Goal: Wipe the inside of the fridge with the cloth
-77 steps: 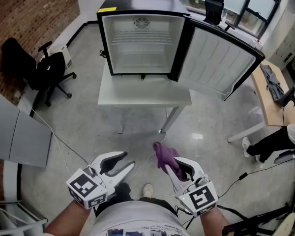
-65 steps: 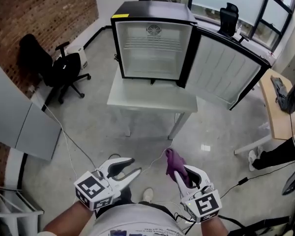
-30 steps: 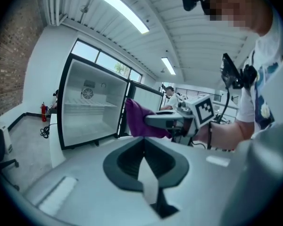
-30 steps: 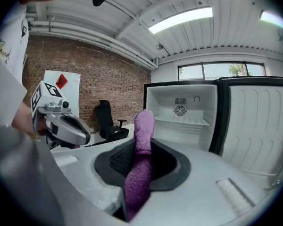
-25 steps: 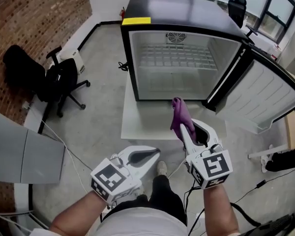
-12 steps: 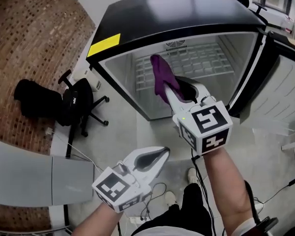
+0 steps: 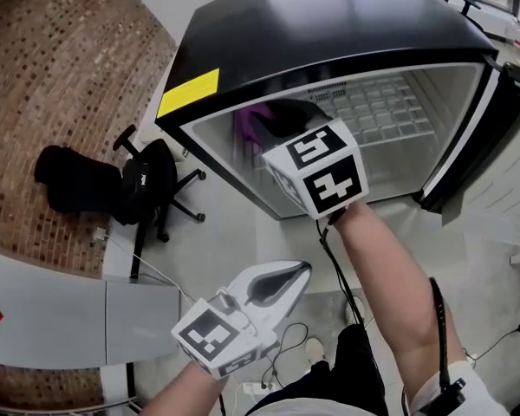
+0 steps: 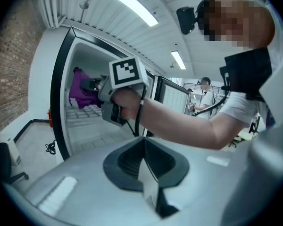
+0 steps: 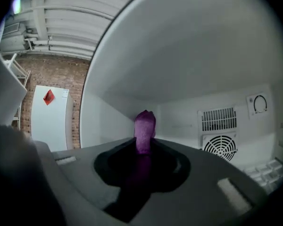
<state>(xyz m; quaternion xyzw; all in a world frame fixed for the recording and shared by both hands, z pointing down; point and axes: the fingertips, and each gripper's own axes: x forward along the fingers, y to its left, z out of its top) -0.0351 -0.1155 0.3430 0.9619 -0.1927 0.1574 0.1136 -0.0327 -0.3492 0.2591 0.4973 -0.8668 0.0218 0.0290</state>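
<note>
The black fridge (image 7: 329,24) with a yellow sticker stands open, its white inside facing me. My right gripper (image 7: 262,126) reaches into the upper left of the cavity, shut on the purple cloth (image 7: 245,121). In the right gripper view the cloth (image 9: 144,126) sticks up from the closed jaws of the right gripper (image 9: 143,147), close to the fridge's left inner wall (image 9: 106,121). The left gripper view shows the cloth (image 8: 79,92) just inside the fridge frame (image 8: 61,79). My left gripper (image 7: 305,269) hangs low in front of the fridge, shut and empty; its tips (image 8: 144,142) meet.
A wire shelf (image 7: 381,111) spans the fridge, with a fan grille (image 9: 220,147) on the back wall. The fridge door (image 7: 511,94) swings out at right. A black office chair (image 7: 147,189), a brick wall (image 7: 61,76) and a grey cabinet (image 7: 69,319) stand left.
My right gripper has carried the purple cloth forward from in front of the fridge into its upper left. The fridge is much nearer in view. The left gripper stays shut.
</note>
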